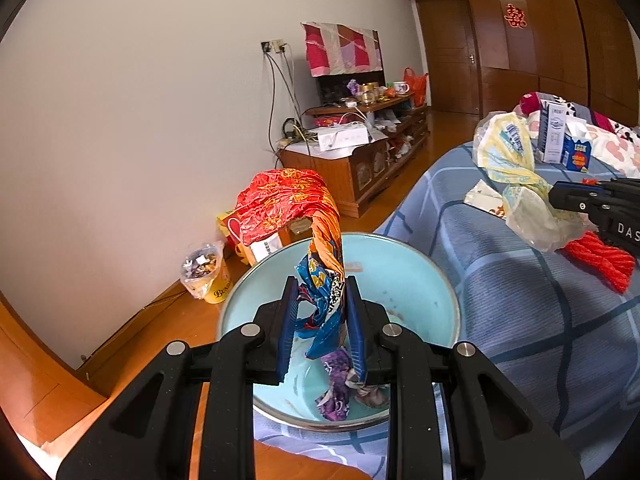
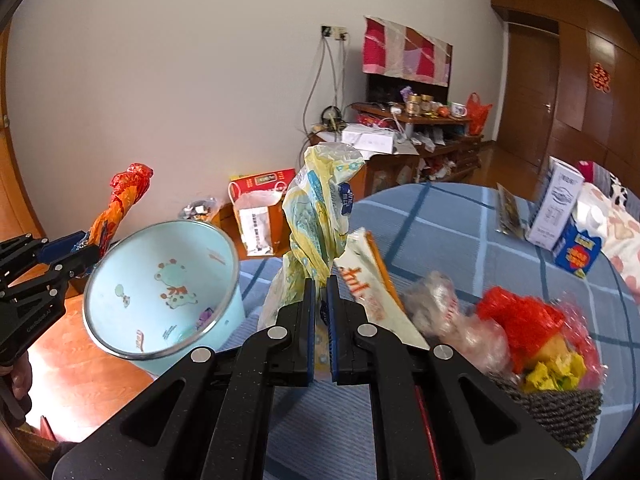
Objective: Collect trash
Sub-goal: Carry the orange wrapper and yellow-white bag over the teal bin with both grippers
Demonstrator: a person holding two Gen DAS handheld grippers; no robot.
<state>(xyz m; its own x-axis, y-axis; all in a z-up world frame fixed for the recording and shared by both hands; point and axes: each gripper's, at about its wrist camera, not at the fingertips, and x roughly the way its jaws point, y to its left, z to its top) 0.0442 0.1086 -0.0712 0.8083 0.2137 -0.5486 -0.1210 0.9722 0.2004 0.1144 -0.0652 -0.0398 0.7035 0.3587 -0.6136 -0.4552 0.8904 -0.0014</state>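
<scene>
- Left gripper (image 1: 322, 320): clenched on a twisted orange, red and blue foil wrapper (image 1: 296, 208); both blue pads press the wrapper's lower blue part, and its crumpled red top rises well above the jaws.
- The wrapper is held directly over a light blue bin (image 1: 400, 276) with a metal rim; the wrapper's lower end hangs inside the bin's mouth. A purple wrapper scrap (image 1: 338, 384) lies in the bin.
- Right wrist view: the bin (image 2: 160, 280) shows cartoon animal prints on its inner wall and stands at the edge of the bed, touching the blue plaid bedspread (image 2: 460, 232).
- Right gripper (image 2: 320, 312): jaws nearly together, clamped on a thin neck of a crumpled yellow and white plastic bag (image 2: 320, 208), which stands up from the pads, clear of the bedspread.
- Just beside the right gripper on the bedspread: a white and orange packet (image 2: 366, 280), clear crumpled plastic (image 2: 448, 312), and a red mesh bag (image 2: 528, 320) holding yellow items.
- Farther back on the bed: a white carton (image 2: 558, 204) and a blue carton (image 2: 578, 252), upright, side by side.
- On the wooden floor by the wall: a red paper bag (image 2: 260, 208).
</scene>
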